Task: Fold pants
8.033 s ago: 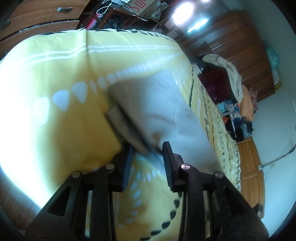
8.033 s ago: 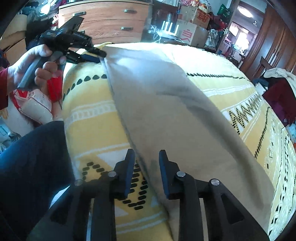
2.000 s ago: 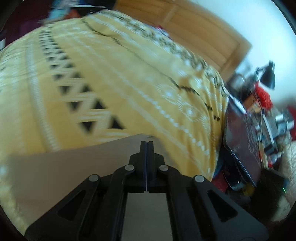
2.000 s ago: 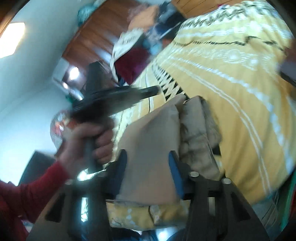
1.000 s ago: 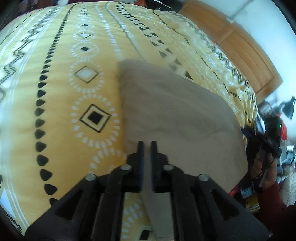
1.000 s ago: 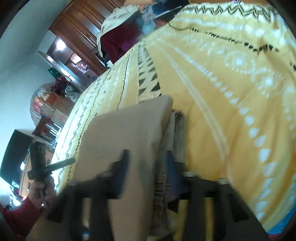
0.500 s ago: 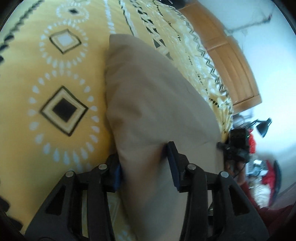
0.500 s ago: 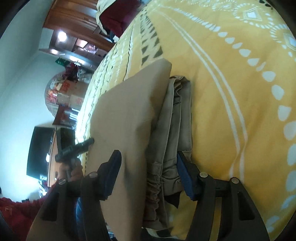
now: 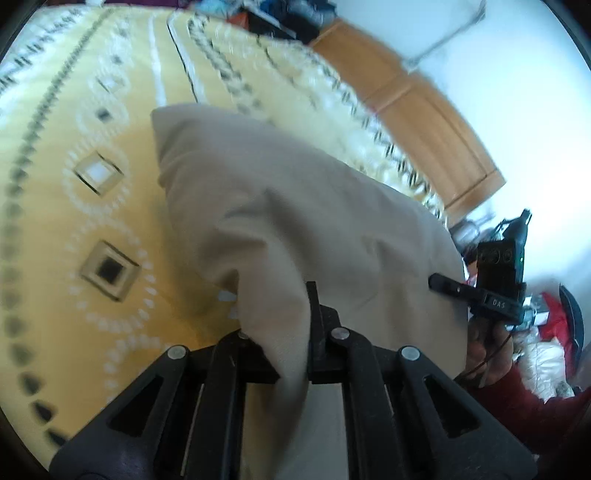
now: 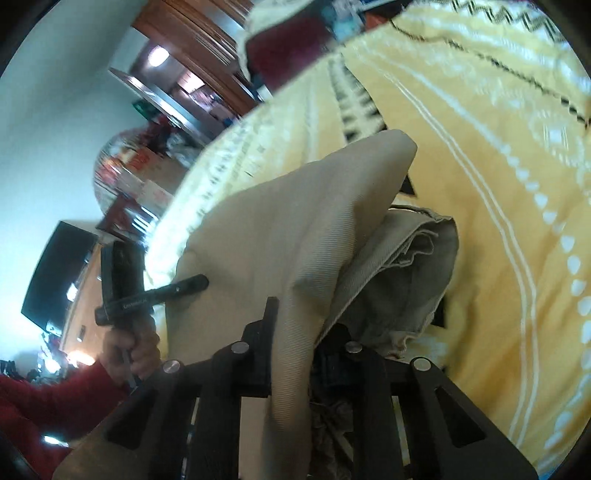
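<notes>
The beige pants point(image 9: 295, 206) lie folded on the yellow patterned bedspread point(image 9: 74, 184). My left gripper point(image 9: 277, 325) is shut on the near edge of the pants and lifts it. My right gripper point(image 10: 295, 332) is shut on the other near corner of the pants point(image 10: 280, 229), with the waistband point(image 10: 417, 266) bunched beside its right finger. Each gripper shows in the other's view: the right one point(image 9: 443, 286) at the pants' right edge, the left one point(image 10: 192, 284) at their left edge.
The bedspread point(image 10: 517, 184) runs away from me in both views. A wooden headboard point(image 9: 424, 110) stands past the bed's far side. Wooden wardrobes point(image 10: 207, 62) and heaped clothes point(image 10: 295, 33) stand beyond the bed. A dark screen point(image 10: 55, 266) is at left.
Both grippers were open around the pants' near edge half a second ago. Now both have closed on the fabric and raised it off the bedspread.
</notes>
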`<action>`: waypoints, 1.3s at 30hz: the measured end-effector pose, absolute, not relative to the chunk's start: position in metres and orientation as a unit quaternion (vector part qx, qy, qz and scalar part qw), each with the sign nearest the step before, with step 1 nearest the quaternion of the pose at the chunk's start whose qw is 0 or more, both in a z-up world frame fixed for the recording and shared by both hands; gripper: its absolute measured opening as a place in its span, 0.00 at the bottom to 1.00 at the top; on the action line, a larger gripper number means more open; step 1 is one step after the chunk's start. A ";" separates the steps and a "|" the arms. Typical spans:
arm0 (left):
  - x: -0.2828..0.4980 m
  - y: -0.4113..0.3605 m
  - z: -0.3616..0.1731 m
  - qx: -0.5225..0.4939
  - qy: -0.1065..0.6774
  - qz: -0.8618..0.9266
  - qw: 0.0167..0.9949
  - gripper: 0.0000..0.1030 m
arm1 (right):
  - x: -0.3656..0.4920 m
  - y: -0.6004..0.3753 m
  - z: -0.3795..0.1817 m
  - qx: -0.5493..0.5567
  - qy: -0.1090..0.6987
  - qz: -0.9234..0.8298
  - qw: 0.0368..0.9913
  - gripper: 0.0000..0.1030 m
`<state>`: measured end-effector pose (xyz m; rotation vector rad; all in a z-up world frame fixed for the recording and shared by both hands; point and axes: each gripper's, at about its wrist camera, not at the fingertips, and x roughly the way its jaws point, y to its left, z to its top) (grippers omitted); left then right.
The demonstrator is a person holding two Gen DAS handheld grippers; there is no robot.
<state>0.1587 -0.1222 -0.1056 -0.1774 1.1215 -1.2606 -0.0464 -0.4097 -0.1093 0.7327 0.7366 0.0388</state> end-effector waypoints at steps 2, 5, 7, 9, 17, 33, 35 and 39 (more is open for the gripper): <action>0.171 -0.096 -0.088 -0.097 0.487 -0.550 0.672 0.09 | -0.033 -0.394 -0.091 0.348 0.342 0.039 0.872 0.20; 0.196 -0.055 -0.071 -0.109 0.480 -0.529 0.691 0.09 | 0.003 -0.373 -0.079 0.355 0.336 0.081 0.869 0.20; 0.218 -0.027 -0.067 -0.100 0.476 -0.508 0.711 0.09 | 0.039 -0.351 -0.078 0.336 0.343 0.104 0.871 0.20; 0.236 -0.013 -0.075 -0.099 0.482 -0.488 0.721 0.09 | 0.075 -0.334 -0.088 0.333 0.356 0.127 0.864 0.20; 0.296 0.011 -0.183 -0.113 0.564 -0.393 0.717 0.19 | 0.185 -0.316 -0.194 0.323 0.450 0.129 0.823 0.24; 0.247 0.083 -0.094 -0.090 0.450 -0.286 0.841 0.40 | 0.111 -0.286 -0.099 0.194 0.380 -0.012 0.904 0.71; 0.219 0.080 -0.062 -0.052 0.398 -0.268 0.876 0.48 | 0.090 -0.247 -0.072 0.138 0.349 -0.044 0.926 0.84; 0.180 0.076 -0.022 -0.024 0.332 -0.254 0.908 1.00 | 0.050 -0.184 -0.034 0.090 0.298 -0.086 0.946 0.97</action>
